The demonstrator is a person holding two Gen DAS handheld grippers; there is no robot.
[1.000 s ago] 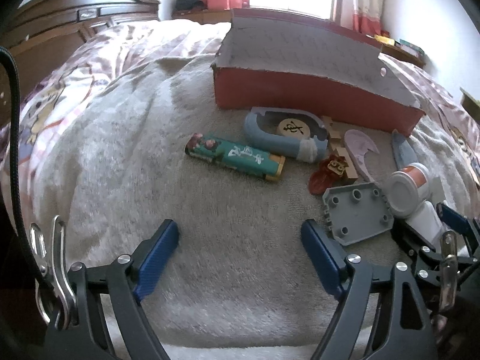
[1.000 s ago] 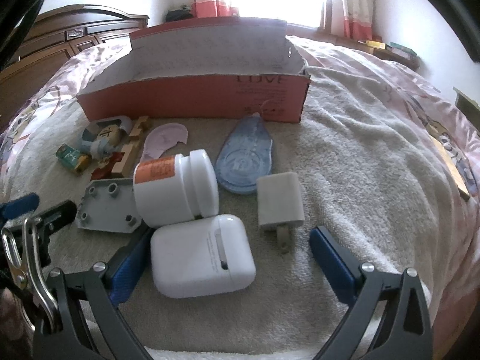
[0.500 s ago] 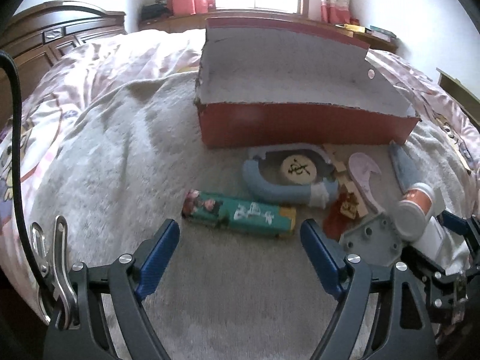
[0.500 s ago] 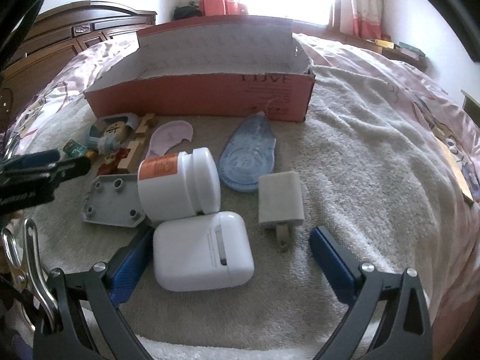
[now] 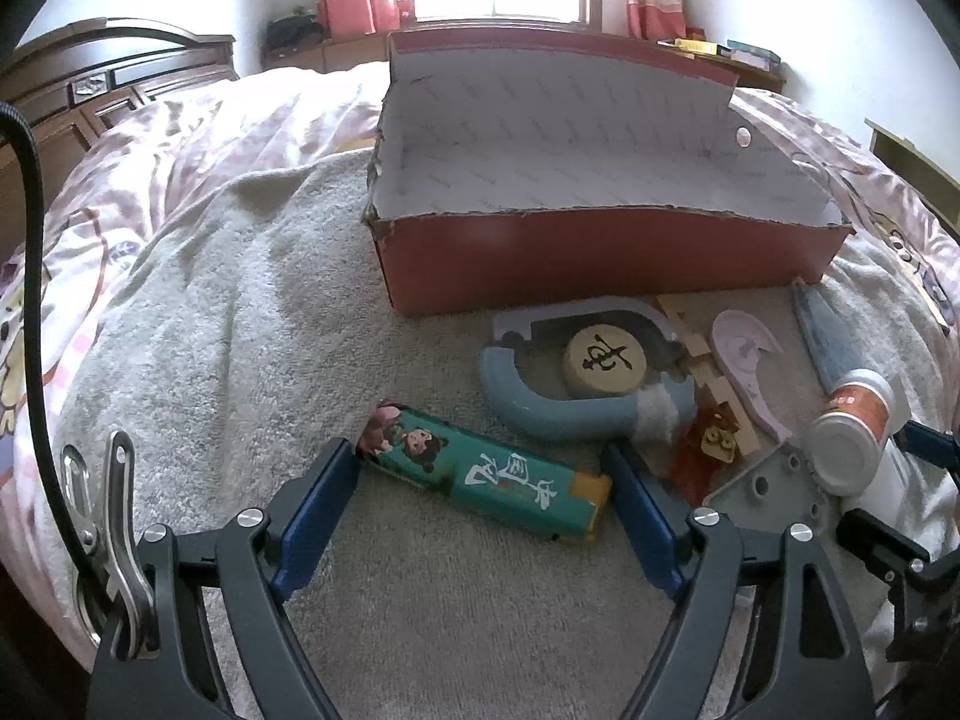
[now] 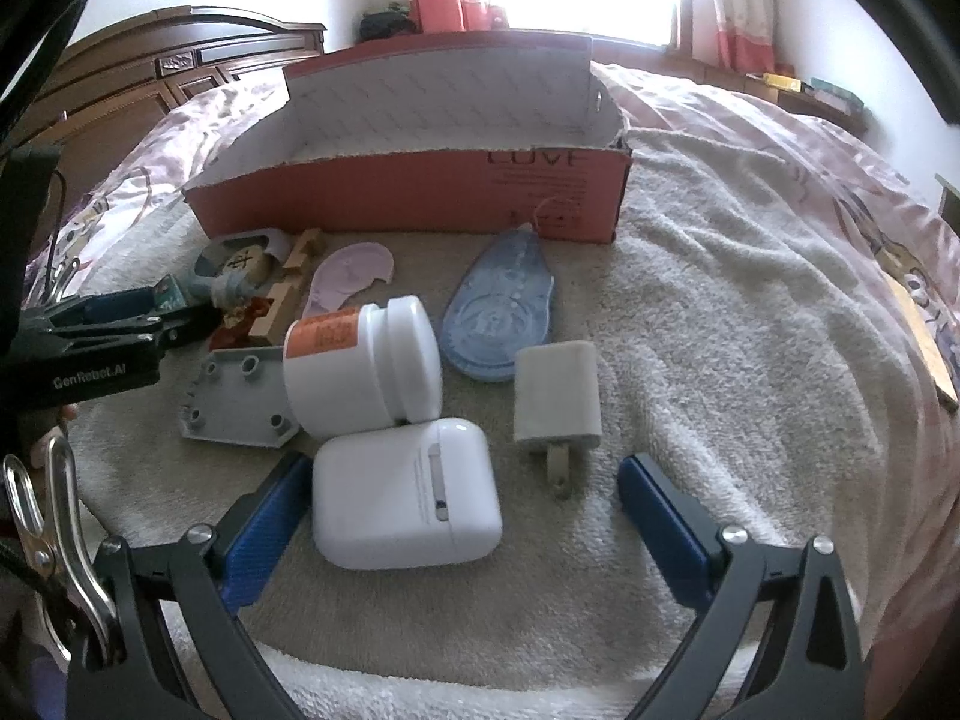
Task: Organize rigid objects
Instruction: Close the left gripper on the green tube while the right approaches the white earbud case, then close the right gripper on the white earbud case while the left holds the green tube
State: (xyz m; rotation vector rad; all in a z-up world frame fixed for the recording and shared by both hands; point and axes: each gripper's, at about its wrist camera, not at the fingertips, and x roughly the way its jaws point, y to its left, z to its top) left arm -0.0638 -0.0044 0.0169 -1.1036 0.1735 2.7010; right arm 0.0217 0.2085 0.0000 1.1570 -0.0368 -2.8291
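1. Left gripper (image 5: 483, 480): jaws apart, set around the teal rectangular packet with a cartoon girl and white characters (image 5: 486, 474). One blue pad is at each end of it. Whether the pads touch it I cannot tell; no squeeze visible. Likely the next pick.
2. The packet lies flat on the grey towel (image 5: 198, 324), near side of the pile, well short of the red cardboard box with its white lining (image 5: 600, 258). The box stands open and looks empty, so it is probably the place everything is meant to go.
3. Right gripper (image 6: 456, 498): jaws spread and holding nothing. The white rounded earbud case (image 6: 408, 501) sits between them, close to the left pad, the white wall plug (image 6: 558, 402) just beyond. Seems parked and waiting.
4. White jar with orange label (image 6: 360, 369) lies on its side, against the case.
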